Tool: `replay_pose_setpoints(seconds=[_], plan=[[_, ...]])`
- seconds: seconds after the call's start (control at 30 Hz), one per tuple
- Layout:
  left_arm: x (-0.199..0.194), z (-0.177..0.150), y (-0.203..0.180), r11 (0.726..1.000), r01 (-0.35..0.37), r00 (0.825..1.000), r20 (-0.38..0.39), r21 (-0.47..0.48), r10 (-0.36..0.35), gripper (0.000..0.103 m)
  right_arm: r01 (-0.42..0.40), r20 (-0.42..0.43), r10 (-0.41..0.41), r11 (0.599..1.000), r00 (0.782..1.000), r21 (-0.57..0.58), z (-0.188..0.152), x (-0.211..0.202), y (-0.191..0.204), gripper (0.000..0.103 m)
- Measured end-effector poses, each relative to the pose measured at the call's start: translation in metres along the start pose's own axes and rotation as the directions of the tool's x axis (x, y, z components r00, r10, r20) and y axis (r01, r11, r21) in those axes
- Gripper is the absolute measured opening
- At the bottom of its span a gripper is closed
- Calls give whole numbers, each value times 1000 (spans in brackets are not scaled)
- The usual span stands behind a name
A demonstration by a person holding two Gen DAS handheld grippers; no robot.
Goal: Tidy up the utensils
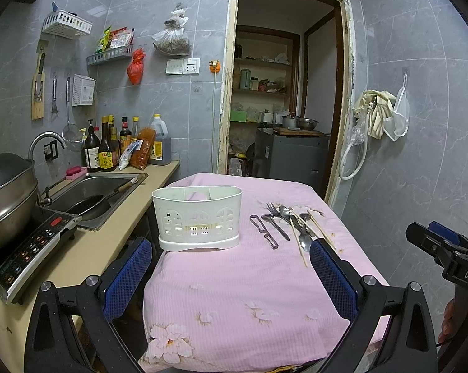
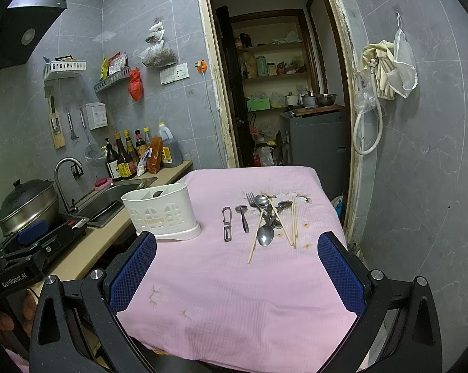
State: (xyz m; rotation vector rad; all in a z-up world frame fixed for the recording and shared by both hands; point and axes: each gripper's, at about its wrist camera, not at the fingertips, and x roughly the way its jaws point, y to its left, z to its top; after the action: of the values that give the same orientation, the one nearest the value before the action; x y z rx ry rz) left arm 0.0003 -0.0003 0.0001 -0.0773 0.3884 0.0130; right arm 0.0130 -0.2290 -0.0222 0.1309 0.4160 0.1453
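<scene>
The left gripper (image 1: 230, 275) was spread wide with nothing between its blue pads, hanging over the near edge of the pink cloth-covered surface (image 1: 234, 295). The right gripper (image 2: 237, 272) was likewise wide apart and empty, hanging over the same near edge.

Taking the white utensil caddy (image 1: 198, 217) as the landmark: far to its left stood a lidded steel pot (image 1: 6, 189) on an induction cooker (image 1: 31, 248), and nearer to its left lay a sink (image 1: 94, 192) with a dark pan in it. Behind the caddy and to its left, sauce bottles (image 1: 109, 149) lined the wall.

The caddy itself stood upright on the left part of the pink surface; from the right wrist view its compartments looked empty of cutlery, though not all of the inside could be seen.

Just to the right of the caddy lay a peeler (image 2: 227, 224), apart from it. Further right lay a small spoon (image 2: 243, 217), then a tangled heap: a fork (image 2: 252, 200), several spoons (image 2: 264, 233) and loose chopsticks (image 2: 293, 220) crossing over them. All of these lay flat on the cloth.

Beyond the caddy, an open doorway (image 1: 280, 93) showed shelves.
</scene>
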Motion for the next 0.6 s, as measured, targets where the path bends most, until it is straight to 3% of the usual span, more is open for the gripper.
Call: replay_pose_setpoints(seconds=[0.6], plan=[[5, -5, -4, 1000, -1, 1000, -3, 1, 1, 102, -1, -4, 1, 1000, 1000, 2, -1, 1, 0, 102]])
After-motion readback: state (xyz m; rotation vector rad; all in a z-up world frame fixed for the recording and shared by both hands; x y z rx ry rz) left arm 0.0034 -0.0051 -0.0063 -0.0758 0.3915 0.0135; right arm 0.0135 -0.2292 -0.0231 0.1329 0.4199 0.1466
